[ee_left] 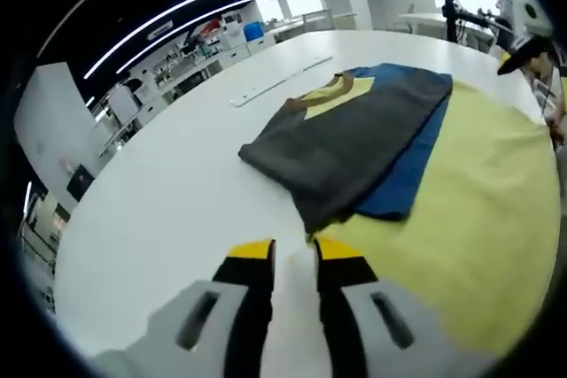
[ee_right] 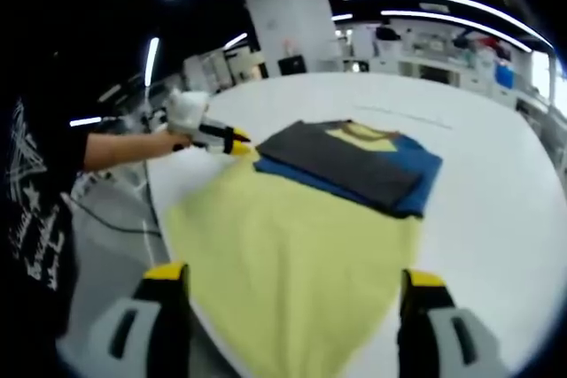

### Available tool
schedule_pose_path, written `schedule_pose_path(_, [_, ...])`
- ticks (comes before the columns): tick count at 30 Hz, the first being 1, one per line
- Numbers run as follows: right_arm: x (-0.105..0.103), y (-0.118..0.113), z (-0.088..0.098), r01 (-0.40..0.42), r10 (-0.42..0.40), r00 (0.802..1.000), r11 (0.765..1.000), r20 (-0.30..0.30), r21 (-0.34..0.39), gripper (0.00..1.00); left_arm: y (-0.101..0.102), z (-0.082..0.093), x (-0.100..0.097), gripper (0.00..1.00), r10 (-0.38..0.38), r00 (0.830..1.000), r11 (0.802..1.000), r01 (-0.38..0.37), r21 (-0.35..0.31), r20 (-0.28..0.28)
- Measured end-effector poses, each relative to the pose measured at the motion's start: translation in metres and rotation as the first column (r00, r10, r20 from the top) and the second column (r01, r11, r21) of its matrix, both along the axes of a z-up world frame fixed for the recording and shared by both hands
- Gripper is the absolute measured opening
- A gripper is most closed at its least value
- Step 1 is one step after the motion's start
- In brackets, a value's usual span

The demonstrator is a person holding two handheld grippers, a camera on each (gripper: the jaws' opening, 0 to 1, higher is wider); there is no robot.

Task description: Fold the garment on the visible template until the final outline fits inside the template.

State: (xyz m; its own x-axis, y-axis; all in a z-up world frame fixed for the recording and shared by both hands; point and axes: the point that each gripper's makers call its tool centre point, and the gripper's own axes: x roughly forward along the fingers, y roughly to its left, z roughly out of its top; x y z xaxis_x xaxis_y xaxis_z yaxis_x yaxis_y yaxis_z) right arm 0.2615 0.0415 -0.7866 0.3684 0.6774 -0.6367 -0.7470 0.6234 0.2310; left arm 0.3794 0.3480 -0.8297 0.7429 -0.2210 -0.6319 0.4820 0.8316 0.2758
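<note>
A folded garment (ee_left: pixel 354 139) (ee_right: pixel 345 165) in dark grey, blue and yellow, with a brown collar, lies on the far part of a pale yellow template sheet (ee_left: pixel 478 210) (ee_right: pixel 292 254). The garment's outline stays within the sheet except at the collar end. My left gripper (ee_left: pixel 294 250) hovers over the white table at the sheet's near corner, with only a narrow slit between its jaws and nothing in it. It also appears in the right gripper view as the left gripper (ee_right: pixel 232 141), beside the garment's corner. My right gripper (ee_right: pixel 294 281) is wide open above the sheet's near edge, holding nothing.
The round white table (ee_left: pixel 177 192) (ee_right: pixel 496 183) has its edge close to the template's side. A long white strip (ee_left: pixel 279 81) (ee_right: pixel 416 114) lies beyond the garment. A person's arm (ee_right: pixel 124 148) reaches in from the left. Benches and a white cabinet (ee_right: pixel 288 15) stand behind.
</note>
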Motion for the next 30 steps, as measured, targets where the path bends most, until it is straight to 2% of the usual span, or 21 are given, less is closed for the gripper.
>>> schedule_pose_path(2, [-0.001,0.001,-0.001,-0.011,0.011,1.0,1.0,0.001,-0.003,0.99,0.001,0.005,-0.003,0.2,0.017,1.0,0.999,-0.017,-0.031,0.002])
schedule_pose_path(10, [-0.011,0.002,-0.005,-0.061,0.061,0.998,0.998,-0.002,-0.023,0.99,-0.019,0.03,-0.025,0.37,-0.01,1.0,0.982,0.013,-0.188,0.018])
schedule_pose_path(15, [-0.018,0.0,-0.008,-0.079,0.079,0.997,0.997,-0.008,-0.025,0.99,-0.024,0.03,-0.045,0.44,-0.055,0.998,0.976,0.052,-0.212,-0.008])
schedule_pose_path(19, [-0.025,-0.002,-0.012,-0.103,0.102,0.995,0.994,-0.013,-0.037,0.99,-0.036,0.034,-0.065,0.49,-0.104,0.994,0.96,0.093,-0.262,-0.026])
schedule_pose_path(27, [-0.037,-0.009,-0.022,-0.126,0.125,0.992,0.99,-0.026,-0.063,0.99,-0.055,0.03,-0.106,0.56,-0.17,0.983,0.938,0.141,-0.315,-0.067])
schedule_pose_path(30, [-0.042,-0.012,-0.026,-0.143,0.141,0.99,0.987,-0.026,-0.076,0.94,-0.06,0.029,-0.119,0.58,-0.194,0.978,0.934,0.159,-0.32,-0.079])
